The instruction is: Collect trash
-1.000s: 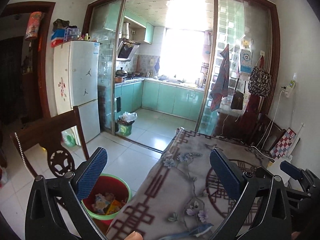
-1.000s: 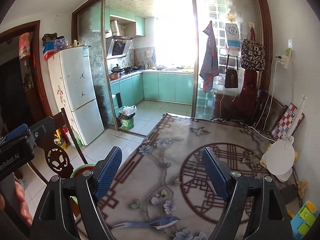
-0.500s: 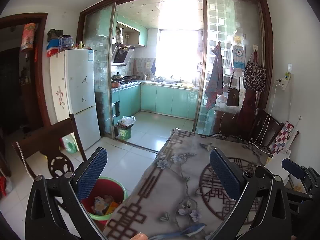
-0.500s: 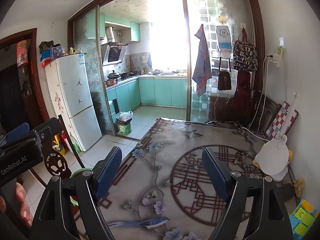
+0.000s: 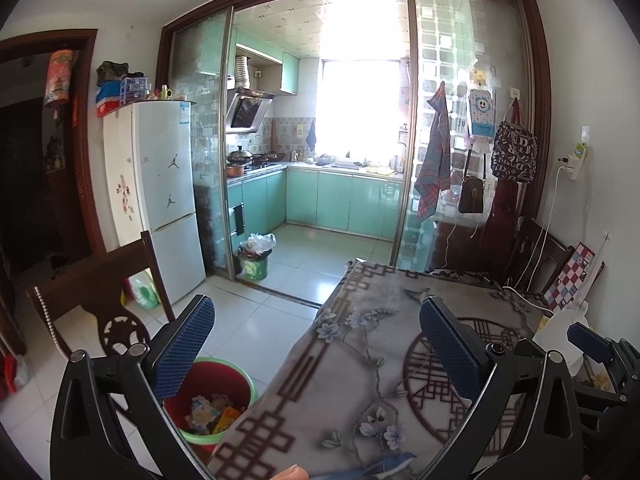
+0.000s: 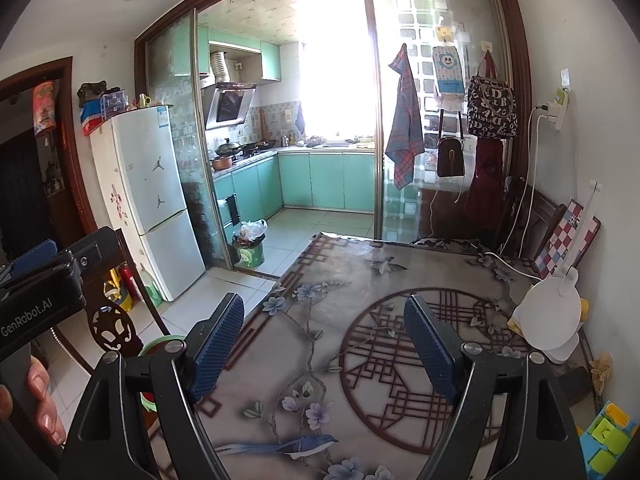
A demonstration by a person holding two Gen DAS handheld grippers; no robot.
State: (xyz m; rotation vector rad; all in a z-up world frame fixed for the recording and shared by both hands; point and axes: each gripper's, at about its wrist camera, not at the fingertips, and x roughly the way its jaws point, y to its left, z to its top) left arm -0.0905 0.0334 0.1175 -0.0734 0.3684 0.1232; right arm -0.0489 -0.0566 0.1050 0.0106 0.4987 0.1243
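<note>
1. Both the left gripper (image 5: 316,344) and the right gripper (image 6: 324,344) hover over the desk (image 6: 360,300), jaws spread wide and holding nothing.
2. The red bin (image 5: 216,400) on the floor left of the desk already holds wrappers.
3. No loose trash is clear on the desk; look near the white lamp (image 6: 548,316) at the right edge before reaching.

Black plastic gripper frames, silver screws, blue ribbed pads (image 6: 216,344); "GenRobot.AI" lettering; bare fingers.
</note>
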